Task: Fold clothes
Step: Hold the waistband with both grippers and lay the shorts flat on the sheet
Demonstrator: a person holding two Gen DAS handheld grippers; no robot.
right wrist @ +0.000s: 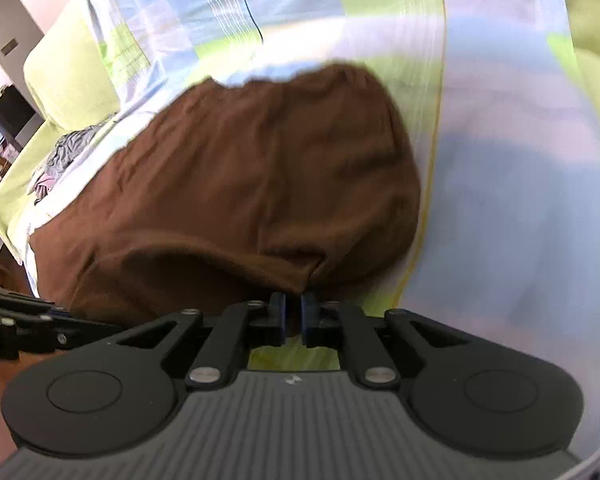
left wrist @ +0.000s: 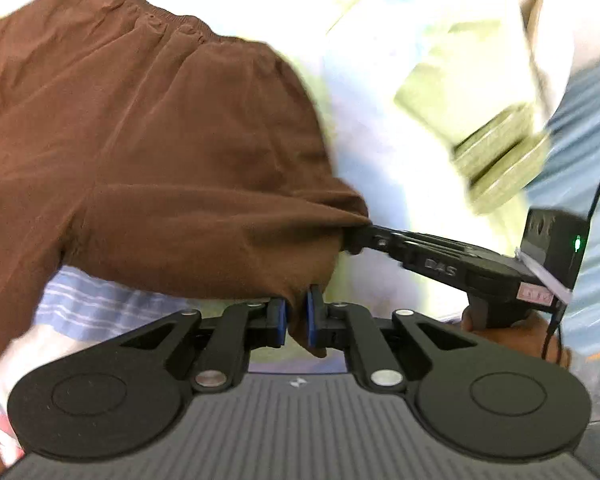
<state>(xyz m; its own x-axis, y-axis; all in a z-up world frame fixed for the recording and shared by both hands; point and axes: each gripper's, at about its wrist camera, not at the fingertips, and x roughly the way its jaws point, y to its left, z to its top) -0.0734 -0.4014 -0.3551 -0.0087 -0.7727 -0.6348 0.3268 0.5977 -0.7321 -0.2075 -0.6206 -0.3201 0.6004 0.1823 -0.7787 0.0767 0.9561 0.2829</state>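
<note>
Checked bedding [right wrist: 500, 184] in green, blue and white is lying under everything. Left gripper [left wrist: 296, 318] is pinching a fold of the brown shorts [left wrist: 140, 140], its blue pads [left wrist: 310, 320] nearly touching. Right gripper [right wrist: 293, 316] is likewise squeezing a bunched edge of the brown shorts [right wrist: 240, 184]. From both grippers the shorts are spreading toward 11 o'clock. At 3 o'clock in the left view, the right gripper [left wrist: 352, 242] is biting the cloth. Crumpled grey clothes [right wrist: 64, 156] are sitting at 9 o'clock.

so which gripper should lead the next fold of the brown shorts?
Probably neither alone: left gripper and right gripper are both shut on the brown shorts near edge, so they would carry it over together.
</note>
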